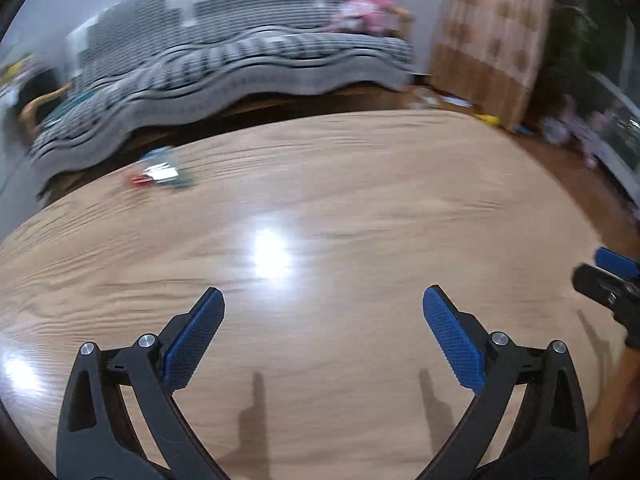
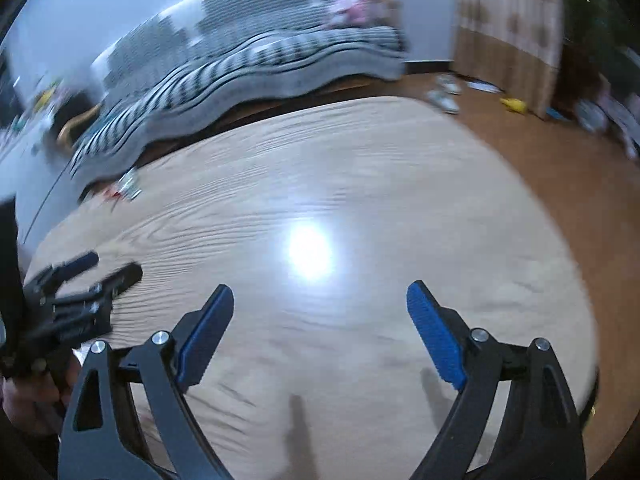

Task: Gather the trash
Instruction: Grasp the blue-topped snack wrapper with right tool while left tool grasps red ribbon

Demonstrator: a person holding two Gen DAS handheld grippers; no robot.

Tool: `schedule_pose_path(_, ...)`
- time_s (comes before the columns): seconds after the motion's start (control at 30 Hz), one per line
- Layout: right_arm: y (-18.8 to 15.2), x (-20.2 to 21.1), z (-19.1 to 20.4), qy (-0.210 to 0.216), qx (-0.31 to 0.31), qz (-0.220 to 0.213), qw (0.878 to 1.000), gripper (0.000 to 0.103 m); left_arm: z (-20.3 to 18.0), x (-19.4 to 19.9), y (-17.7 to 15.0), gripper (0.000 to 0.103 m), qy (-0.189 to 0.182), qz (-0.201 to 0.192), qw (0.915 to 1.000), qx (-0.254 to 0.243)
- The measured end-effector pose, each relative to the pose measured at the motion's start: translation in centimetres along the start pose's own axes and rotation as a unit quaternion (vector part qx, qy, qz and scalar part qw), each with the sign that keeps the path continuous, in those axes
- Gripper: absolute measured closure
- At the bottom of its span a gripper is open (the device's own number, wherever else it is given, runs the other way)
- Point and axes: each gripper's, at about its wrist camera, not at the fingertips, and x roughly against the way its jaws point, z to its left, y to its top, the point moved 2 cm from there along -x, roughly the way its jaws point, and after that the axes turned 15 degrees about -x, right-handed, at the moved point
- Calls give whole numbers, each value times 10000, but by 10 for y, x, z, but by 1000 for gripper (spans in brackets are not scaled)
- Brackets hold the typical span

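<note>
Both views are smeared with motion blur; fine detail is unreliable.

Left claw (image 1: pixel 323 296): blue ribbed pads stand wide apart, nothing between them, only bare wood beneath. Right claw (image 2: pixel 320 294): pads likewise spread wide and empty. Neither claw holds anything.

Task item: a small crumpled piece of shiny wrapper trash, silver with red and green traces (image 1: pixel 160 174), lies on the round, light-wood, glossy surface (image 1: pixel 360 208) close to its far-left rim. The right wrist view shows the same wrapper (image 2: pixel 129 188) at that rim, just in front of the grey-and-white striped sofa cover (image 1: pixel 240 72). No other trash can be made out on the surface; the small objects on the brown floor (image 2: pixel 520 148) to the right are too blurred to identify.

Governing relation: from both claws the wrapper lies ahead and off to the left, well apart from the pads. The left claw appears at the left edge of the right wrist view, so it sits on the wrapper's side and is judged the nearer of the two. The wrapper's long axis seems to run roughly along the rim, left to right in the left wrist view, though blur makes this uncertain.

Assessment: collection of this item has not begun. The coming move calls for a reach forward and leftward, most plausibly by the left claw, with pads straddling the wrapper across its short side.
</note>
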Motion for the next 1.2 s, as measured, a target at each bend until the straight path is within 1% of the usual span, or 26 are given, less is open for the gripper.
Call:
schedule_pose_path(0.03, -2, -10, 17, 62, 155, 48, 9998, 18, 22, -3, -6, 6, 85, 43, 9999, 119)
schedule_pose_path(0.07, -4, -22, 43, 154, 381, 118, 9991, 18, 37, -5, -9, 6, 114, 60, 9997, 220)
schedule_pose_path(0.13, -7, -47, 90, 340, 771, 252, 9961, 18, 81, -7, -23, 6, 232, 125, 9982, 548)
schedule_pose_path(0.2, -7, -67, 126, 534, 1042, 395, 9923, 18, 116, -11, -37, 6, 258, 212, 9965, 772)
schedule_pose_path(0.23, -7, -83, 153, 623, 1232, 452, 9894, 18, 130, -14, -43, 6, 317, 254, 9955, 854)
schedule_pose_path(0.27, -6, -94, 170, 644, 1341, 491, 9877, 18, 146, -15, -52, 6, 413, 297, 9938, 989)
schedule_pose_path(0.3, -5, -108, 191, 669, 1477, 572, 9851, 18, 155, -17, -59, 6, 441, 338, 9925, 1091)
schedule_pose_path(0.37, -3, -136, 228, 675, 1697, 732, 9805, 20, 175, -20, -73, 6, 382, 410, 9895, 1331)
schedule_pose_path(0.4, 1, -147, 242, 656, 1772, 782, 9789, 21, 182, -23, -73, 6, 365, 414, 9891, 1368)
schedule_pose_path(0.47, 5, -172, 273, 600, 1980, 789, 9752, 23, 193, -29, -71, 6, 414, 400, 9893, 1341)
schedule_pose_path(0.53, 12, -194, 299, 590, 2169, 812, 9710, 31, 195, -30, -70, 6, 472, 370, 9899, 1288)
schedule_pose_path(0.57, 14, -201, 306, 611, 2190, 832, 9703, 34, 199, -31, -70, 6, 447, 357, 9901, 1283)
schedule_pose_path(0.6, 20, -209, 315, 649, 2196, 815, 9700, 35, 202, -33, -69, 6, 376, 315, 9907, 1269)
schedule_pose_path(0.67, 32, -223, 325, 764, 2225, 815, 9685, 37, 203, -38, -65, 6, 304, 290, 9918, 1211)
schedule_pose_path(0.73, 40, -231, 333, 802, 2277, 776, 9673, 40, 203, -44, -58, 6, 290, 362, 9930, 1084)
schedule_pose_path(0.77, 43, -235, 335, 827, 2310, 754, 9665, 46, 202, -46, -56, 6, 272, 365, 9934, 1055)
schedule_pose_path(0.8, 46, -237, 338, 884, 2328, 749, 9656, 60, 203, -49, -52, 6, 242, 359, 9939, 1018)
schedule_pose_path(0.83, 48, -236, 336, 895, 2346, 739, 9651, 70, 202, -52, -49, 6, 234, 357, 9942, 992)
schedule_pose_path(0.87, 50, -235, 333, 921, 2354, 759, 9645, 83, 204, -58, -43, 6, 236, 351, 9946, 944)
schedule_pose_path(0.97, 48, -227, 320, 1005, 2347, 761, 9639, 86, 206, -73, -28, 6, 323, 415, 9952, 829)
schedule_pose_path(1.03, 46, -219, 307, 1101, 2266, 791, 9645, 87, 205, -87, -13, 6, 204, 399, 9971, 608)
schedule_pose_path(1.07, 44, -215, 303, 1119, 2257, 824, 9642, 87, 205, -93, -5, 6, 204, 418, 9977, 492)
schedule_pose_path(1.1, 43, -211, 297, 1151, 2249, 863, 9637, 87, 204, -102, 5, 6, 197, 427, 9980, 413)
schedule_pose_path(1.17, 41, -201, 285, 1211, 2252, 981, 9618, 87, 200, -112, 18, 6, 13, 369, 9990, 253)
schedule_pose_path(1.2, 40, -196, 278, 1192, 2264, 1013, 9614, 87, 199, -116, 22, 6, 16, 374, 9990, 234)
